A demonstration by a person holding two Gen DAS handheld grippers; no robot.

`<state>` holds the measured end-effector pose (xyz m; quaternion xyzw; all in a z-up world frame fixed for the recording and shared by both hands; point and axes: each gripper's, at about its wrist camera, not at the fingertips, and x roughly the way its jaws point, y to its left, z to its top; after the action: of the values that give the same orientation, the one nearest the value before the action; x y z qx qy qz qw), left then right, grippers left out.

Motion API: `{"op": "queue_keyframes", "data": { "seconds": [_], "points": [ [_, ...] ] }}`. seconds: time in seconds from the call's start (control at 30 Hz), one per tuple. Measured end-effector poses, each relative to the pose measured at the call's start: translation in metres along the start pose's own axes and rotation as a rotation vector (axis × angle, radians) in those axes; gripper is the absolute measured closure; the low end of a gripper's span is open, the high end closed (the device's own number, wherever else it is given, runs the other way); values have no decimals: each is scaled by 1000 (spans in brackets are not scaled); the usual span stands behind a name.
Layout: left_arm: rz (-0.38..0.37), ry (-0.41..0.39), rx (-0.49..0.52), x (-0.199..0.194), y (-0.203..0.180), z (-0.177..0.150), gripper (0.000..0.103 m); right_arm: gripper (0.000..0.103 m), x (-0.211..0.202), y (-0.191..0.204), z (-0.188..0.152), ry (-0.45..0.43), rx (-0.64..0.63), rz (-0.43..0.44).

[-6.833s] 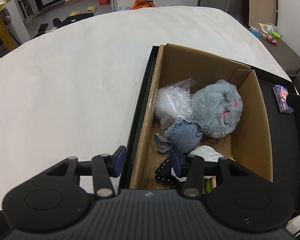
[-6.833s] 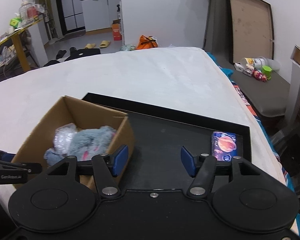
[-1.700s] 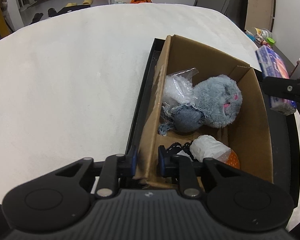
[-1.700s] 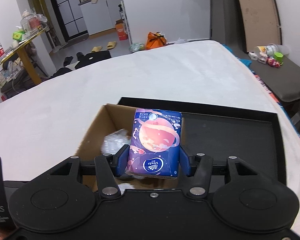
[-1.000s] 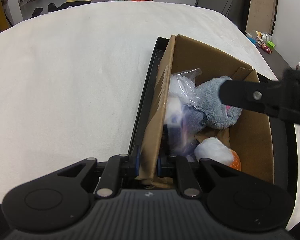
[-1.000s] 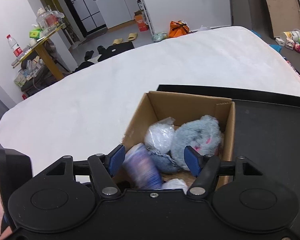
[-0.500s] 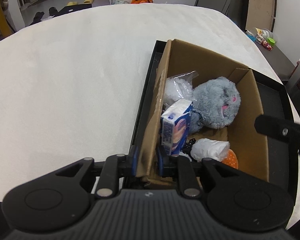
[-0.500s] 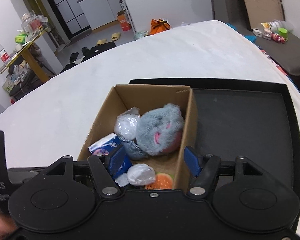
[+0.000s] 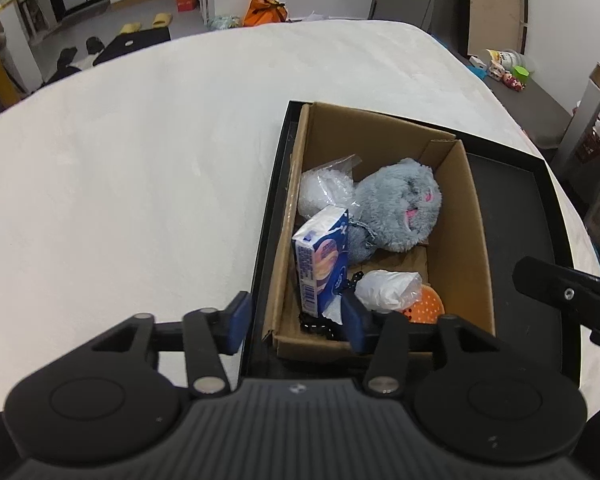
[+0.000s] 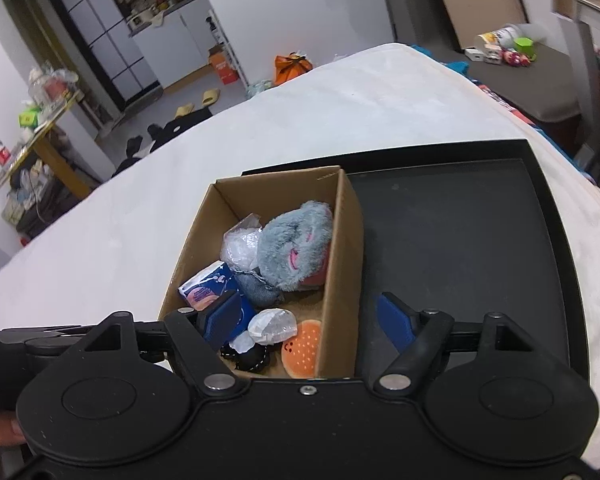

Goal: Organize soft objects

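Note:
A cardboard box (image 9: 456, 220) stands in the left half of a black tray (image 9: 508, 208) on a white bed. Inside it a blue tissue pack (image 9: 322, 260) leans on the left wall, beside a grey plush (image 9: 400, 208), a clear bag (image 9: 324, 192), a white bag (image 9: 388, 286) and an orange burger toy (image 9: 430, 304). My left gripper (image 9: 296, 328) straddles the box's near left corner; its jaws are opening, pads off the cardboard. My right gripper (image 10: 309, 320) hovers over the box's near right wall (image 10: 340, 264), jaws opening, holding nothing.
The right half of the tray (image 10: 452, 248) is bare black. White bedding (image 9: 140, 160) spreads left and beyond the tray. The right gripper's arm (image 9: 564, 292) reaches in over the tray's right side. Beyond the bed are floor clutter and a yellow table.
The tissue pack left the right gripper and now stands in the box. The right gripper slid right and widened. The left gripper let go of the box wall, opened and rose.

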<state>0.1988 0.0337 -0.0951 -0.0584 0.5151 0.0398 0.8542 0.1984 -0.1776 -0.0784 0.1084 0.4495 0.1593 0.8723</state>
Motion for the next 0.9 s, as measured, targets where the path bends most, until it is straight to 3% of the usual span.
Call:
{"op": "queue_keyframes", "data": {
  "seconds": [0.03,0.43,0.67,0.9],
  "points": [
    [2,-3,5,-3,-1,0,50,13,-2,-2,-1,-4,10,0],
    [23,-35,41,-41,-15,-6,31,0,-35,-11,-9,-61,45,-10],
    [21,-53,43,-61,-16,-13,23,0,-51,-10,-14,-60,37,-11],
    [-6,-85,39,-83,-12,-20,8,0,-68,-12,-21,-67,46,-16]
  ]
}}
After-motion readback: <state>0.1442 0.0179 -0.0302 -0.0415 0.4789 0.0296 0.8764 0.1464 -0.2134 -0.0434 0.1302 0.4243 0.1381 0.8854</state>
